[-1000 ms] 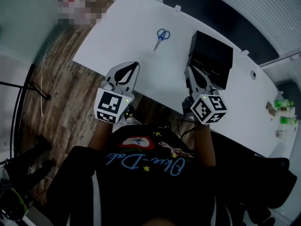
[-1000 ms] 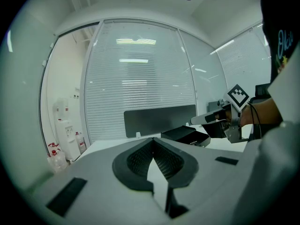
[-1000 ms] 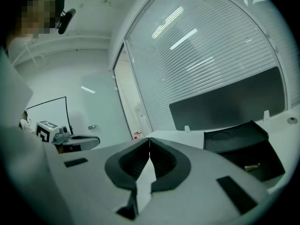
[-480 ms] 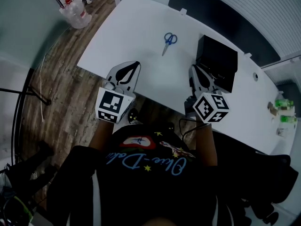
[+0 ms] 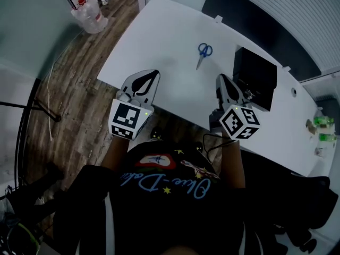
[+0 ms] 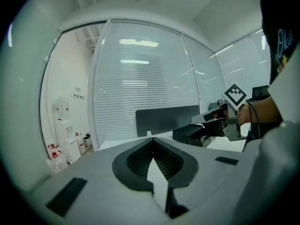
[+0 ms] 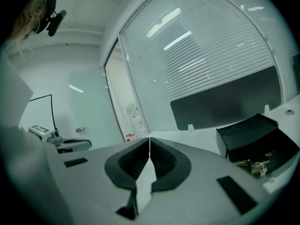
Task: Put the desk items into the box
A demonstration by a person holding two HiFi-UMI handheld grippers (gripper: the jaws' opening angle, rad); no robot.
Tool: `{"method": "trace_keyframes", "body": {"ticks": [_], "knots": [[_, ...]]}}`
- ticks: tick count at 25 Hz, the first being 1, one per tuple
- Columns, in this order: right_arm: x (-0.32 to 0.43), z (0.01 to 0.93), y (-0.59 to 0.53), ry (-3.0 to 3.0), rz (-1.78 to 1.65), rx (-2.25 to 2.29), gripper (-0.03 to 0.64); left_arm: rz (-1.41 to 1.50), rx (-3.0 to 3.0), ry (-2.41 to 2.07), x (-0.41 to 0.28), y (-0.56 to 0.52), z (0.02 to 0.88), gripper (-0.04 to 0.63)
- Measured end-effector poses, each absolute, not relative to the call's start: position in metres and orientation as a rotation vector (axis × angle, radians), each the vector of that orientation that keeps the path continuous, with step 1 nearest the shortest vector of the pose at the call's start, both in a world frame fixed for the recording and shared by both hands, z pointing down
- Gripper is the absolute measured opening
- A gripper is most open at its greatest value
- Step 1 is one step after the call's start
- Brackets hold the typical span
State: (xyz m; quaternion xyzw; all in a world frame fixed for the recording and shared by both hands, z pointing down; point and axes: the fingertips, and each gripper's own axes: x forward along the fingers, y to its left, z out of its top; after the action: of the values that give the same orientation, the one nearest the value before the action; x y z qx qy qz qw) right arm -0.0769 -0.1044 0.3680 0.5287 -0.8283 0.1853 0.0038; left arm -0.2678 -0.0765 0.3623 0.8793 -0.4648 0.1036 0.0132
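Note:
Blue-handled scissors (image 5: 202,52) lie flat on the white desk (image 5: 164,41). To their right stands an open black box (image 5: 255,78), also seen in the right gripper view (image 7: 255,142) with small metal items (image 7: 253,165) inside. My left gripper (image 5: 152,74) hovers over the desk's front edge, shut and empty, well to the left of the scissors and nearer me. Just left of the box's near corner, my right gripper (image 5: 220,79) is likewise shut with nothing between its tips (image 7: 149,142). The left gripper's tips (image 6: 152,144) meet too.
Water bottles (image 5: 87,12) stand on the wooden floor beyond the desk's left end. A dark panel (image 5: 249,9) runs along the desk's far side. Green bottles (image 5: 323,122) sit at the far right. A black stand's legs (image 5: 37,102) spread over the floor at left.
Both grippers have slid leftward along the desk's front edge; the scissors and box now lie further to their right. The right gripper no longer overlaps the box. Jaws stay shut.

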Motion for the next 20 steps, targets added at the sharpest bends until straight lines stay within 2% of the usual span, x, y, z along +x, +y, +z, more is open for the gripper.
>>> {"method": "trace_keyframes", "body": {"ticks": [11,20], "knots": [[-0.092,0.372,-0.106,-2.55,0.595,1.715,0.011,0.295,2.768,-1.395,-0.283,-0.083,0.361,0.008],[-0.077,0.378,-0.129,-2.525,0.626,1.712,0.011,0.276,2.784,-1.36,-0.261,-0.107,0.361,0.008]]}}
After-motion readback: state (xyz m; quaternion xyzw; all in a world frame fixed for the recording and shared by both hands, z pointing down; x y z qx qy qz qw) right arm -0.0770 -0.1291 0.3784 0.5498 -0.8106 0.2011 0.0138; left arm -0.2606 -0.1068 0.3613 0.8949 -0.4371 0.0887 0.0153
